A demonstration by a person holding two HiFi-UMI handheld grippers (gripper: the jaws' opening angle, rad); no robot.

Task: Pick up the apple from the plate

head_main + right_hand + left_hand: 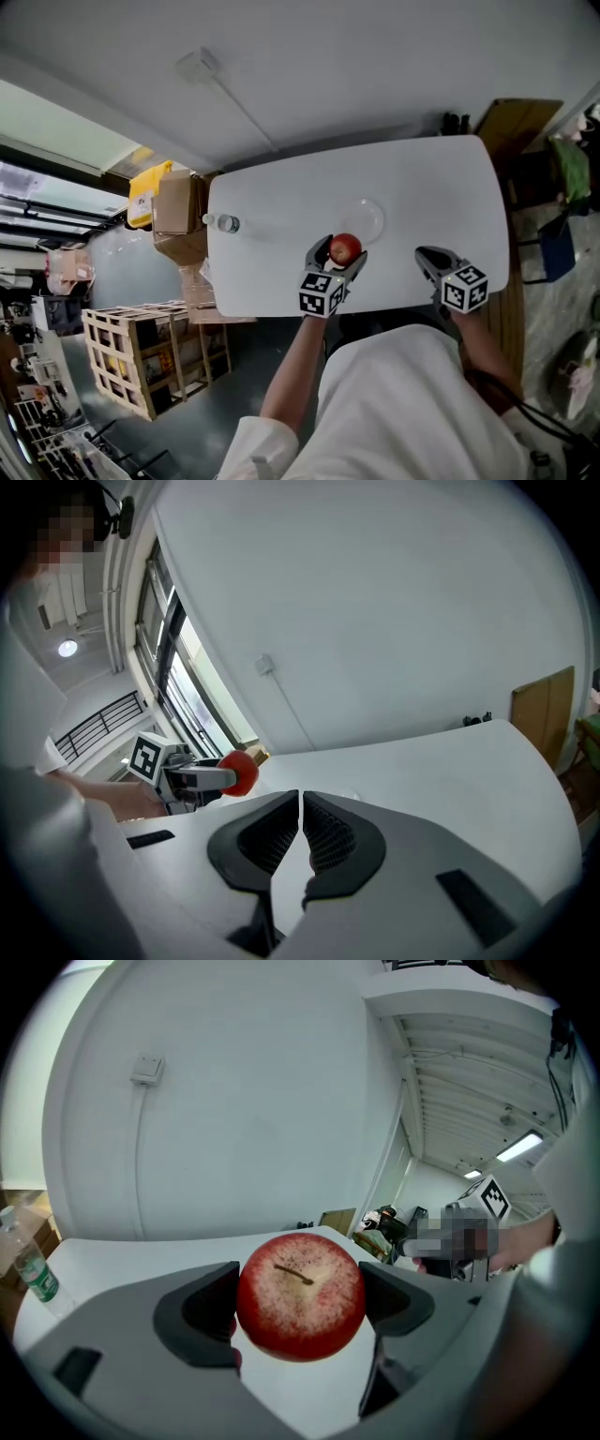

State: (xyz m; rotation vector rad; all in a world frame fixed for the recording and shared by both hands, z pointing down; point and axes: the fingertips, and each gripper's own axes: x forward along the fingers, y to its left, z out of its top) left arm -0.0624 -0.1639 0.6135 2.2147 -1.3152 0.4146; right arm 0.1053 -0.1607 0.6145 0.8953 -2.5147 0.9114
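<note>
A bottle (225,223) stands left on the table (422,178), the clear plate (367,214) just ahead. My left gripper (337,255) clamps the red, pale-speckled apple (300,1295); my right gripper (300,832) sits closed, empty.

The apple (300,1293) sits between the jaws of the left gripper (343,249), over the table (272,272) just before the plate (372,214), with the right gripper (429,257) to its right and a bottle (226,223) near the table's left edge.
</note>
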